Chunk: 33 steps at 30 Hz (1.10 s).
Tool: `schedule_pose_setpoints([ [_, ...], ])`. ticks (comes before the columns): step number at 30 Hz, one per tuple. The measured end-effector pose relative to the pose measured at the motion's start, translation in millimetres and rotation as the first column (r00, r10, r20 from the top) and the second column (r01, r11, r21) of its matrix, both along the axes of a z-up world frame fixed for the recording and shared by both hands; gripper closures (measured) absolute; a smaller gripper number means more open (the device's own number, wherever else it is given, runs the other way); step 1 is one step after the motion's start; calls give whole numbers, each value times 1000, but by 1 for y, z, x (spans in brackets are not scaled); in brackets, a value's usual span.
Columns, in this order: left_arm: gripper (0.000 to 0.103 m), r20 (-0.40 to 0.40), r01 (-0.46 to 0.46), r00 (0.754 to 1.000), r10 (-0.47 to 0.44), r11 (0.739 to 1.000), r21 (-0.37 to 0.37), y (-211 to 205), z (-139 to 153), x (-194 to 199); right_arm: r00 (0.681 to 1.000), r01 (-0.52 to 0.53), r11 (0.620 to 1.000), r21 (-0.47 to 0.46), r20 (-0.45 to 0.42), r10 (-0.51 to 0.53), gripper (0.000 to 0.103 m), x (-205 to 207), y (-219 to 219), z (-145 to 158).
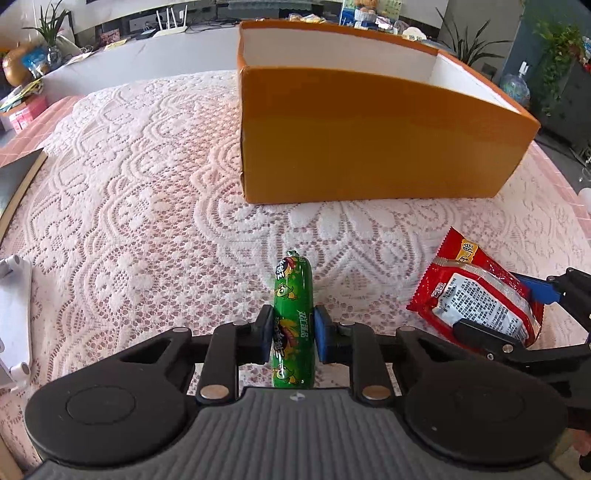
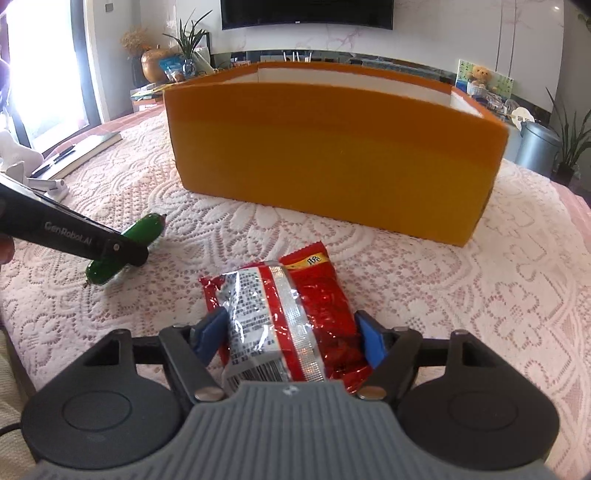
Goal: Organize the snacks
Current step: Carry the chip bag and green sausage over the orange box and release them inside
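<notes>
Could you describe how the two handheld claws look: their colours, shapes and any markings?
The left claw and the right claw look alike: black linkage arms with silver rivets, blue pads on the fingertips, two round black discs, and a ribbed grey body. In the right wrist view, the left claw's black arm bears white lettering, "GenRoboLAI". No cables or sleeves are clearly visible.

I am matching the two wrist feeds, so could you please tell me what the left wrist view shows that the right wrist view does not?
Only the left wrist view shows the printed label on the green sausage, clamped between the left gripper's blue pads.

Only the right wrist view shows the wall television and a pen beside a book.

Both show the orange box, the lace tablecloth, and the red snack packet in the right gripper.
</notes>
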State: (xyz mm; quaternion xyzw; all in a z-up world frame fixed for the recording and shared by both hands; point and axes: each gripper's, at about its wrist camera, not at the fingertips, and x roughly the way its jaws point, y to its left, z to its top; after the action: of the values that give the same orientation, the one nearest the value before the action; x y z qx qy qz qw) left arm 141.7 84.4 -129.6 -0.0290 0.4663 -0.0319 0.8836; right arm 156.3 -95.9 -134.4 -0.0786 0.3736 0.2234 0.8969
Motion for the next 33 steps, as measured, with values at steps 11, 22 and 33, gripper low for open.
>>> schedule_pose_setpoints([
  [11, 79, 74, 46, 996, -46, 999, -1, -19, 42, -24, 996, 46, 999, 14, 77, -47, 31, -23, -13, 31],
  [22, 79, 182, 114, 976, -118, 993, 35, -40, 96, -28, 979, 90, 995, 41, 181, -96, 31, -34, -31, 85],
  [33, 79, 255, 209, 939, -230, 972, 107, -63, 132, -2, 970, 77, 993, 86, 223, -95, 31, 2, -49, 146],
])
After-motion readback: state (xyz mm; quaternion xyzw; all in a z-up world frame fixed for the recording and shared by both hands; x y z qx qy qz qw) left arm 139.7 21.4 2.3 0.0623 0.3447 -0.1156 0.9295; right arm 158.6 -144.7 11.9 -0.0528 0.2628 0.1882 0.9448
